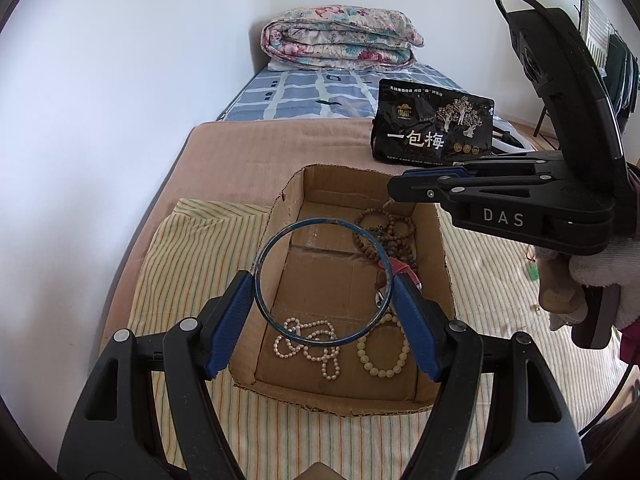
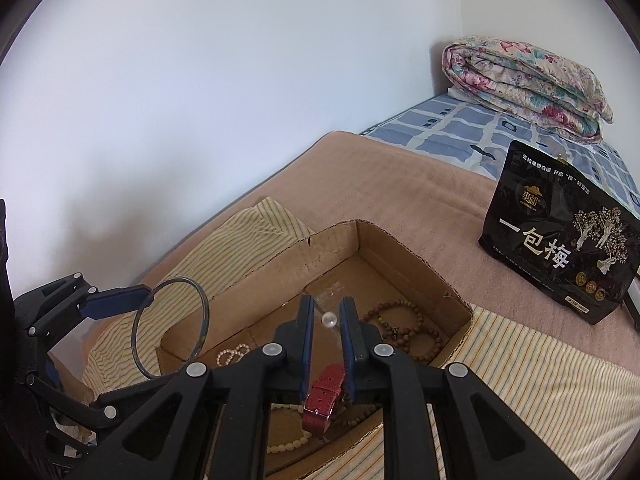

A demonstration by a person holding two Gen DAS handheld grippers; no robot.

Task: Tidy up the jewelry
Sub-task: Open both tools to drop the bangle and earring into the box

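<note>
A blue bangle (image 1: pixel 322 282) is pinched by the L gripper (image 1: pixel 323 295) above the cardboard box (image 1: pixel 446 264), w/ a pearl (image 2: pixel 329 319) pinched in the R gripper (image 2: pixel 327 322).

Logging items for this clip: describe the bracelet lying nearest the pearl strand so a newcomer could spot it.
Find the open cardboard box on the striped cloth. In its near end, right of the pearl strand, lies the pale bead bracelet: one closed ring of larger cream beads, not a looped string.
</note>
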